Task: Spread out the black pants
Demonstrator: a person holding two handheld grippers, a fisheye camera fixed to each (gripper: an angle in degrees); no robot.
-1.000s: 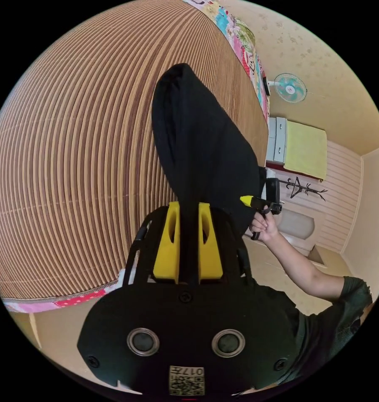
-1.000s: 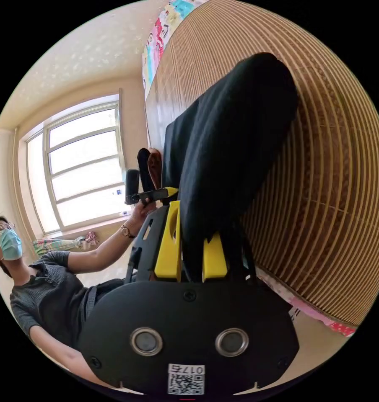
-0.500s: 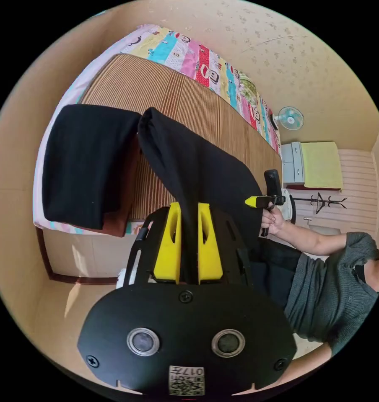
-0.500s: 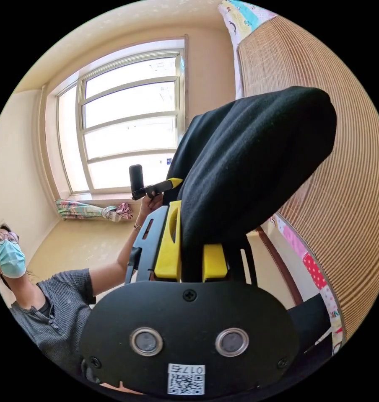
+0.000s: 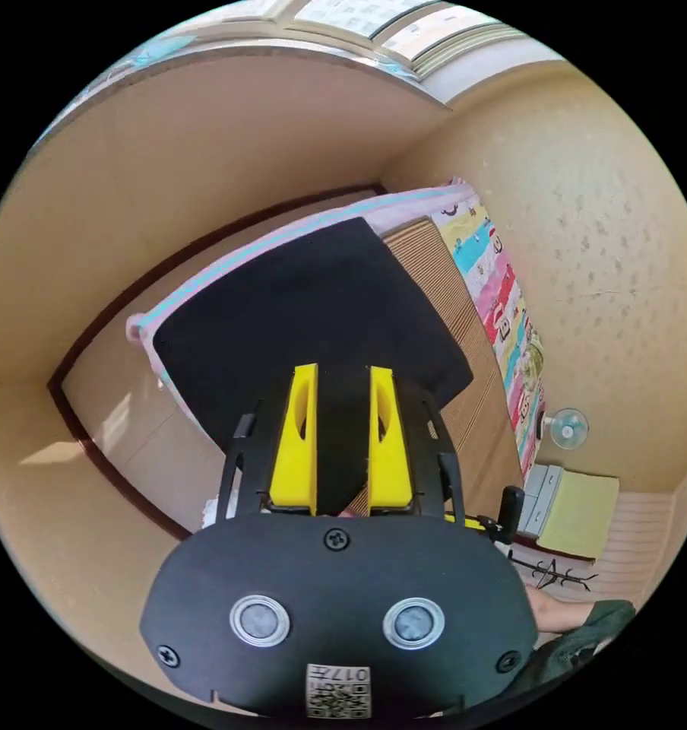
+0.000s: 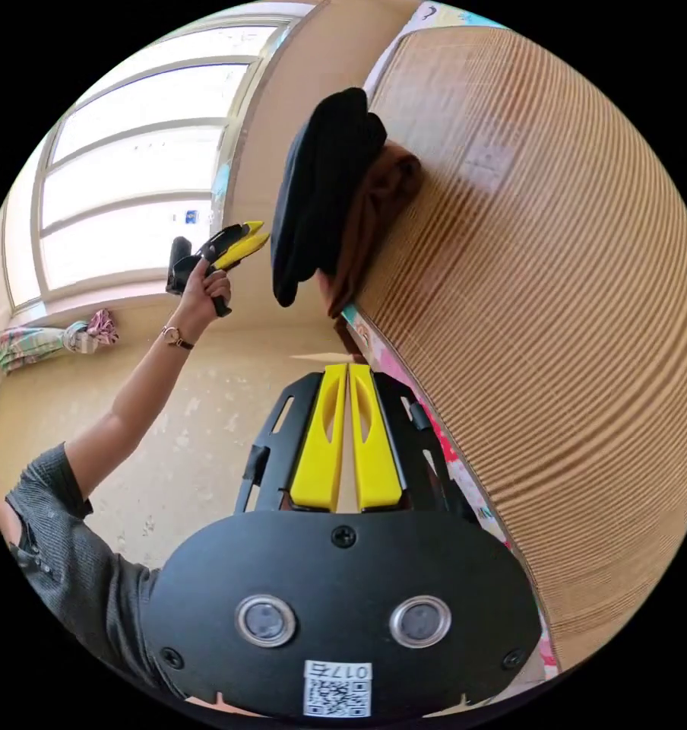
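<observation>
Holding soft black pants (image 5: 305, 319) lightly, your left gripper (image 5: 343, 426) is parted around fabric; right gripper (image 6: 347, 433) is pressed together, empty.

Black pants (image 5: 305, 319), brown-striped mat (image 6: 541, 304) — cartoon-print sheet (image 5: 503, 304), yellow-jawed left gripper (image 5: 343, 395)

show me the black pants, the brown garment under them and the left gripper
black pants (image 5: 305, 304), left gripper view, flat middle of cloth
brown garment (image 6: 378, 198), right gripper view, fold hanging off the bed edge
left gripper (image 6: 237, 242), right gripper view, yellow jaw tips
</observation>
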